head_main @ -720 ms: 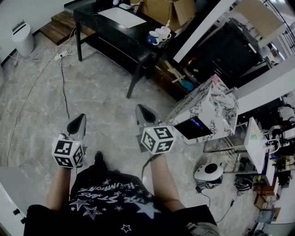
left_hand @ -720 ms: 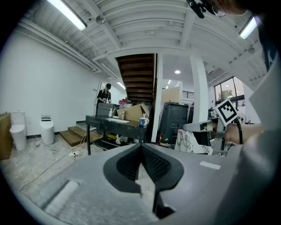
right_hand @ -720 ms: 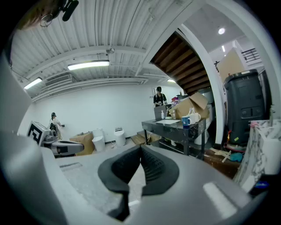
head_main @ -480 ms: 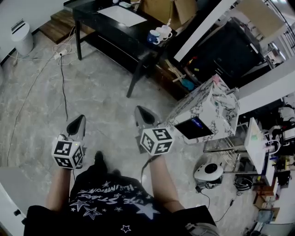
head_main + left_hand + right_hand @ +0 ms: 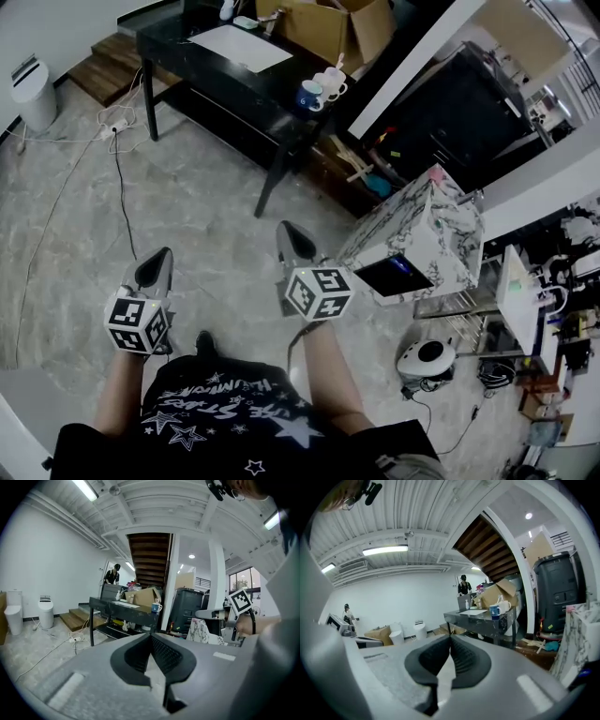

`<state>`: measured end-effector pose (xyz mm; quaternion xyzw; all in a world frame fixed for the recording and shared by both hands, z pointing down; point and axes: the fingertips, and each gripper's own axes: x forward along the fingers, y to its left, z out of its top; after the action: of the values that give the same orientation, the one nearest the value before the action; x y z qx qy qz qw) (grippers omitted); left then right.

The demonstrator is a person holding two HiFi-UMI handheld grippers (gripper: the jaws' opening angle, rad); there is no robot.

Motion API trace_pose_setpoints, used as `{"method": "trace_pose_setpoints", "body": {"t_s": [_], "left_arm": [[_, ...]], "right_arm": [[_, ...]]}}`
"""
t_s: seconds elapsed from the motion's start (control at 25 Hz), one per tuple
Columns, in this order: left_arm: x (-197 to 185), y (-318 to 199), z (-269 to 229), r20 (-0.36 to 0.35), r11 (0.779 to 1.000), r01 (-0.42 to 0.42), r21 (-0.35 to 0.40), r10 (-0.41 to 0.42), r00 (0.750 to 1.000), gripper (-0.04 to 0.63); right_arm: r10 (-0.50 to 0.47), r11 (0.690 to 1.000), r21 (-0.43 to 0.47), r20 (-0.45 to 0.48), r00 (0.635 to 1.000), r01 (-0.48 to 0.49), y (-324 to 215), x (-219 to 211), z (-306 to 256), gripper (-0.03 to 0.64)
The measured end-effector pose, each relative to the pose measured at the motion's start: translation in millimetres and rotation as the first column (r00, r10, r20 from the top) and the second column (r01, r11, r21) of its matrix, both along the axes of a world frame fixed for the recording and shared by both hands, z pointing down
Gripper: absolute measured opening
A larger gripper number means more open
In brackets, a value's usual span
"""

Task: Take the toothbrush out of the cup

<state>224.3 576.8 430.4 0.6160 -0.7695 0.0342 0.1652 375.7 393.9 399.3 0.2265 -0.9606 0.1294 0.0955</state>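
A blue cup [image 5: 308,96] and two white cups [image 5: 330,82] stand at the near corner of a black table [image 5: 202,56], far ahead of me. A thin toothbrush [image 5: 339,64] sticks up out of one white cup. The right gripper view shows the blue cup [image 5: 494,611], a white cup [image 5: 504,606] and the toothbrush [image 5: 500,598] well beyond the jaws. My left gripper [image 5: 157,264] and right gripper [image 5: 292,239] hang over the floor near my body, both shut and empty. Each gripper's pads meet with nothing between them, the left gripper [image 5: 150,638] and the right gripper [image 5: 450,640] alike.
A marbled white box [image 5: 422,225] stands right of my right gripper. A cardboard box [image 5: 328,23] and a paper sheet [image 5: 242,47] lie on the table. Cables [image 5: 117,131] trail over the stone floor, a white bin [image 5: 26,89] is far left. A person [image 5: 111,575] stands behind the table.
The table and cups have slid slightly down and left in the head view, showing more of the cardboard box. Both grippers sit a little lower, still shut.
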Motion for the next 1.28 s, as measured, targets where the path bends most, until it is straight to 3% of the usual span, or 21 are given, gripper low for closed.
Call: {"method": "trace_pose_setpoints", "body": {"t_s": [0.08, 0.24, 0.4, 0.84, 1.28], "left_arm": [[-12, -10, -5, 0.007, 1.0, -0.015, 0.011, 0.015, 1.0, 0.009], [-29, -23, -5, 0.004, 0.999, -0.049, 0.017, 0.049, 0.999, 0.009], [-45, -33, -6, 0.001, 0.998, -0.061, 0.02, 0.061, 0.998, 0.009], [-84, -91, 14, -0.014, 0.999, -0.047, -0.026, 0.047, 0.999, 0.009], [-143, -243, -12, 0.034, 0.998, -0.055, -0.019, 0.055, 0.998, 0.009]], "right_arm": [[0.019, 1.0, 0.002, 0.024, 1.0, -0.019, -11, -10, -7, 0.006], [0.028, 1.0, 0.014, 0.031, 0.999, -0.028, -22, -29, -11, 0.154], [0.035, 0.999, -0.014, 0.036, 0.999, -0.034, -28, -41, -8, 0.227], [0.062, 0.997, -0.046, 0.076, 0.995, -0.058, -112, -75, 3, 0.229], [0.087, 0.996, -0.048, 0.137, 0.987, -0.081, -272, -126, -20, 0.229]]}}
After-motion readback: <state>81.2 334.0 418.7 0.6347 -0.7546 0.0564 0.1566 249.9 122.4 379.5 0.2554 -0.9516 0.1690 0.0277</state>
